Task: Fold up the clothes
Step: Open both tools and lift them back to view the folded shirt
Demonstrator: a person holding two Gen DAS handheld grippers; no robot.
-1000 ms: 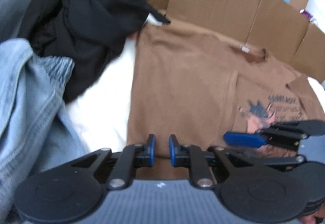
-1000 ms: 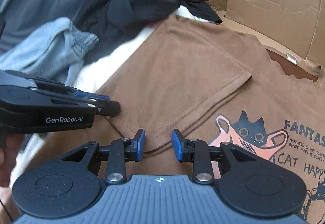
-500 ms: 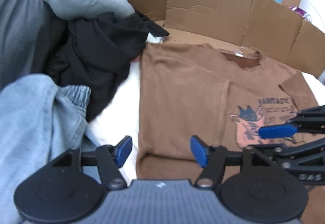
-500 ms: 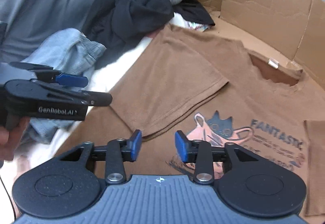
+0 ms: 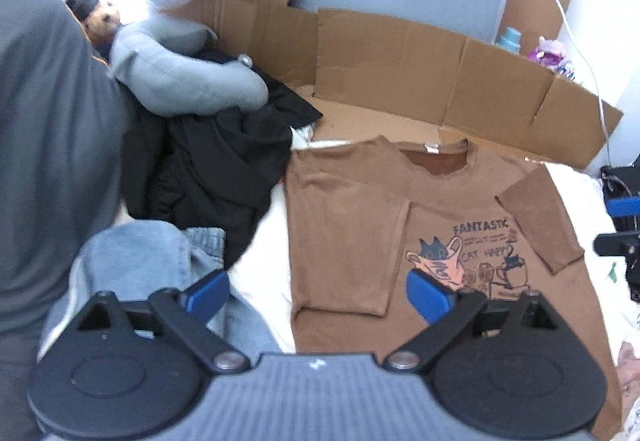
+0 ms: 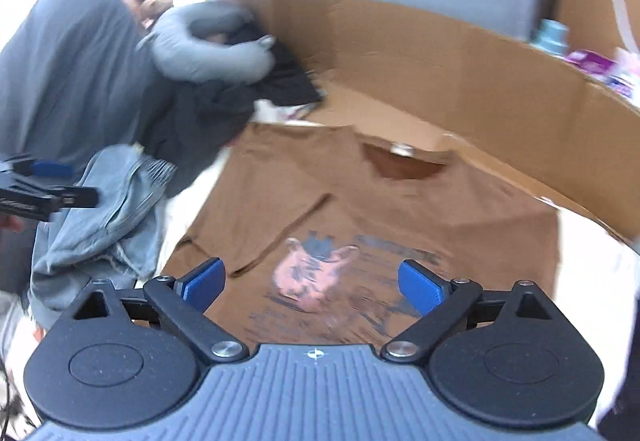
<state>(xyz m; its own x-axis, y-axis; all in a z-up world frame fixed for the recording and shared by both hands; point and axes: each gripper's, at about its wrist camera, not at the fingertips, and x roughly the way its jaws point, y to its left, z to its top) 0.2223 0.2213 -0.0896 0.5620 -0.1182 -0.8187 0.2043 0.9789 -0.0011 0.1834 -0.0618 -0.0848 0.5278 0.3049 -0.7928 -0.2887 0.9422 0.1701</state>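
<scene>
A brown T-shirt [image 5: 348, 225] with a cat print lies flat on the white surface, its left side and sleeve folded inward over the body; it shows blurred in the right wrist view [image 6: 360, 209]. My left gripper [image 5: 318, 293] hovers open above the shirt's lower left, nothing between its blue pads. My right gripper [image 6: 312, 281] is open too, above the print, empty. The right gripper's fingers [image 5: 618, 225] show at the right edge of the left wrist view. The left gripper's fingers [image 6: 48, 185] appear at the left edge of the right wrist view.
A pile of clothes lies left of the shirt: black garments [image 5: 224, 161], a light blue denim piece [image 5: 140, 265], a grey neck pillow [image 5: 188, 81] and a dark grey cloth [image 5: 44, 121]. Cardboard walls [image 5: 400, 65] stand behind. A white cable [image 5: 576, 29] hangs at far right.
Both grippers opened wide, let go of the folded side of the shirt and pulled back and up, so more of the shirt and the room shows. The folded flap stays in place.
</scene>
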